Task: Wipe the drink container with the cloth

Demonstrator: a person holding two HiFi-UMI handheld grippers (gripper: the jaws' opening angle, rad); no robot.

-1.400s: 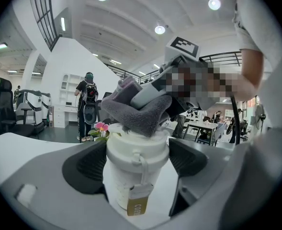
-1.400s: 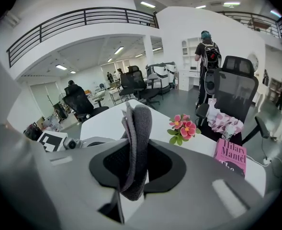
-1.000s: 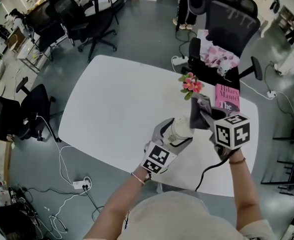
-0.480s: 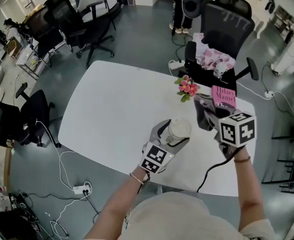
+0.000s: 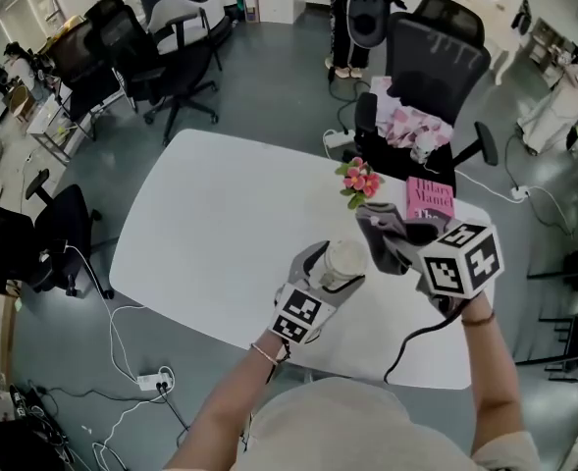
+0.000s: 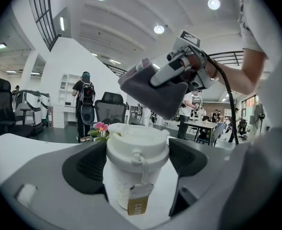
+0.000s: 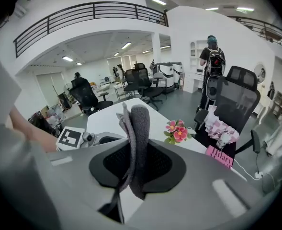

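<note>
The drink container (image 5: pixel 340 260) is a white paper cup with a white lid and a brown tag (image 6: pixel 135 202). My left gripper (image 5: pixel 336 263) is shut on it, the black pads pressing the cup's two sides (image 6: pixel 137 163). A grey cloth (image 5: pixel 385 235) is folded and pinched upright in my right gripper (image 5: pixel 394 239), which is shut on it (image 7: pixel 136 163). The cloth (image 7: pixel 137 138) hangs just right of the cup and a little above its lid, apart from it. In the left gripper view the cloth (image 6: pixel 154 89) hovers over the lid.
The white table (image 5: pixel 220 214) carries a small bunch of pink flowers (image 5: pixel 356 179) and a pink book (image 5: pixel 429 198) at its far right edge. A black office chair (image 5: pixel 434 57) with a pink-patterned cloth stands behind it. More chairs stand at the far left.
My right gripper has risen with the cloth and rolled a little, so the cloth now sits higher beside the cup's lid. The left gripper and the cup have stayed put.
</note>
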